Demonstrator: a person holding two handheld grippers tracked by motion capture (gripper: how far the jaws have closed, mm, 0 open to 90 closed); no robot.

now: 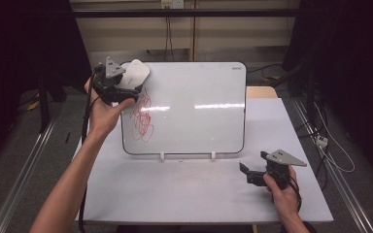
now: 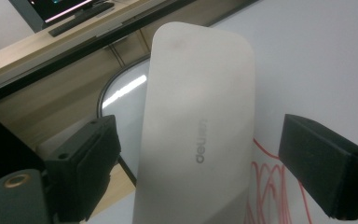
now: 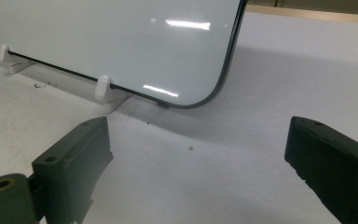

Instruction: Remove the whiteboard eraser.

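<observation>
One white rectangular whiteboard with a thin black rim stands propped on the pale grey table, leaning back on two small white pegs along its bottom edge. One red scribble, just a tangle of loops, sits on the board's left part.

One eraser here, a flat off-white plastic whiteboard eraser with rounded corners and a grey "deli" logo on its back. It's up at the board's top left corner, lying against the board face right above the scribble. The left gripper has it between its two black jaws. In the left gripper view the eraser touches the left jaw, but there's a clear gap between it and the right jaw, so it doesn't look clamped to me, more like loosely cradled. The person's left hand is wrapped around that gripper from below.

Two grippers total. The right gripper sits low over the table, near the board's bottom right corner and apart from it. Its jaws are spread wide with just bare table between them.
</observation>
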